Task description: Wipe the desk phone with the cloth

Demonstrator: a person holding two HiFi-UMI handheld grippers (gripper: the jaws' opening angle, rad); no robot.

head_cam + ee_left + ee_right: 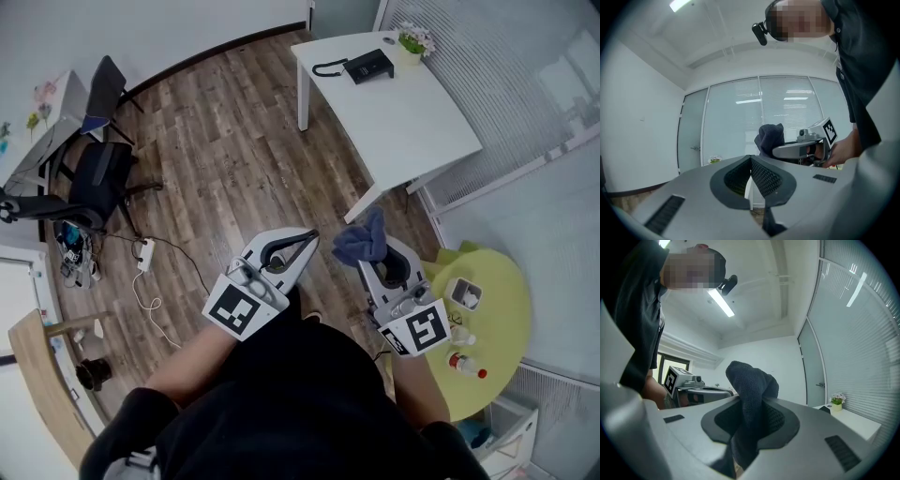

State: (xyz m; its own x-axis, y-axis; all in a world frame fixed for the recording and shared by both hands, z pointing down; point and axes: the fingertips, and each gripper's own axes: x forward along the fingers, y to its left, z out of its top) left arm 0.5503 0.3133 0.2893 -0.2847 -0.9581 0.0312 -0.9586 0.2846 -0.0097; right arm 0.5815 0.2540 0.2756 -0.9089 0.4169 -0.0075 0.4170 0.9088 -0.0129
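Observation:
The black desk phone [369,66] lies on the white desk [403,112] far ahead, its handset [327,68] resting on the desk to its left. A dark blue cloth [363,239] bunches up out of my right gripper [377,251], which is shut on it and held in the air well short of the desk. From the right gripper view the cloth [750,380] stands up between the pads. My left gripper [311,237] is beside it, shut with nothing in it. Its ribbed pads [761,176] meet at the tip in the left gripper view, where the cloth [769,137] also shows.
A small flower pot [412,42] stands at the desk's far corner. A round yellow table [502,323] with small containers is close on my right. Black chairs [94,178] and a power strip [145,253] with cable are on the wooden floor to the left. Glass partitions run along the right.

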